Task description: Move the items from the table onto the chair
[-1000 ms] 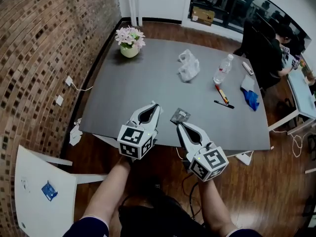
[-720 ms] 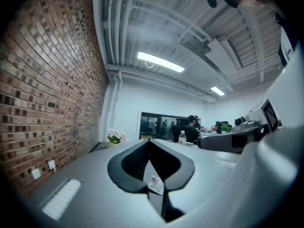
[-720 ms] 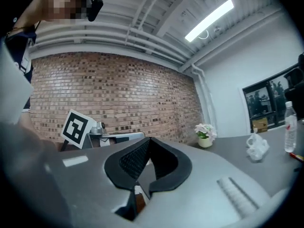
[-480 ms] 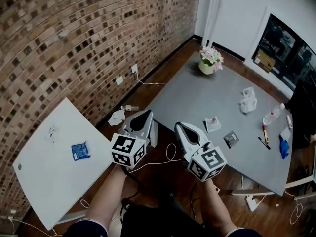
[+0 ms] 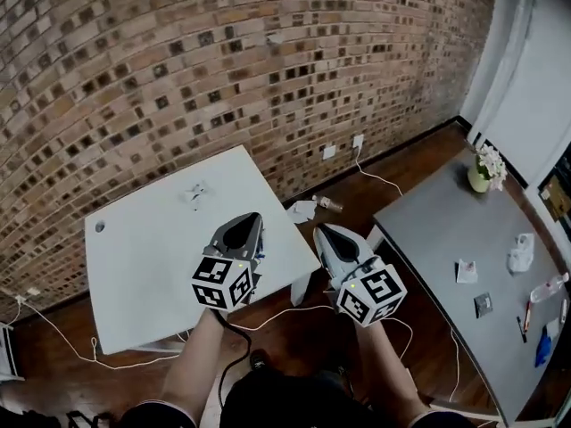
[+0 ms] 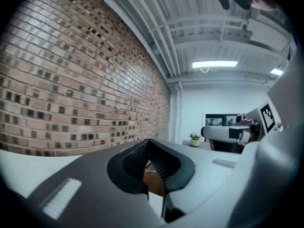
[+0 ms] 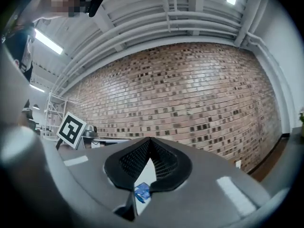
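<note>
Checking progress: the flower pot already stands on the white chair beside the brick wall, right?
Not quite. The flower pot stands on the grey table, not on the white chair beside the brick wall. The head view shows it.

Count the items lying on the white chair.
2: a small white item near the chair's far edge, and a blue packet seen only in the right gripper view; others may be hidden.
</note>
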Action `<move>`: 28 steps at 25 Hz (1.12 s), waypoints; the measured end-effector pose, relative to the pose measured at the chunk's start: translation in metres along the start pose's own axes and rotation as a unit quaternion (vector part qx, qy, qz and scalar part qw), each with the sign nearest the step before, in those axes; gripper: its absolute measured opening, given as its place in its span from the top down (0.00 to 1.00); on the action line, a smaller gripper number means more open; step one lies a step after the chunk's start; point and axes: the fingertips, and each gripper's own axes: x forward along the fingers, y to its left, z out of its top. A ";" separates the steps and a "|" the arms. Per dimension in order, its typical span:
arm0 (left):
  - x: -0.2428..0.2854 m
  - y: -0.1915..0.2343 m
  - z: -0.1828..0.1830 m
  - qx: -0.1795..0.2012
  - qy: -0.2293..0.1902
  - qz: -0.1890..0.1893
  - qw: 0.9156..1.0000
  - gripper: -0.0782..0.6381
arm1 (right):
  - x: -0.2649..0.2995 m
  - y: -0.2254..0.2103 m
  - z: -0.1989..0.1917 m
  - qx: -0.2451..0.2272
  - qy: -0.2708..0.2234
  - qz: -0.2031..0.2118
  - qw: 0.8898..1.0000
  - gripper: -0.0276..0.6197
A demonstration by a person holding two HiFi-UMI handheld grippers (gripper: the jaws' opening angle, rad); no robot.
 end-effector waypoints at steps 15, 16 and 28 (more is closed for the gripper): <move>-0.191 0.176 0.010 -0.044 -0.033 0.156 0.986 0.88 | 0.152 0.191 -0.037 -0.027 0.037 0.152 0.987 0.95; -0.197 0.180 0.010 -0.045 -0.033 0.160 0.986 0.87 | 0.157 0.198 -0.039 -0.031 0.040 0.156 0.987 0.95; -0.219 0.208 0.007 -0.051 -0.030 0.176 0.983 0.88 | 0.176 0.228 -0.050 -0.050 0.063 0.174 0.981 0.95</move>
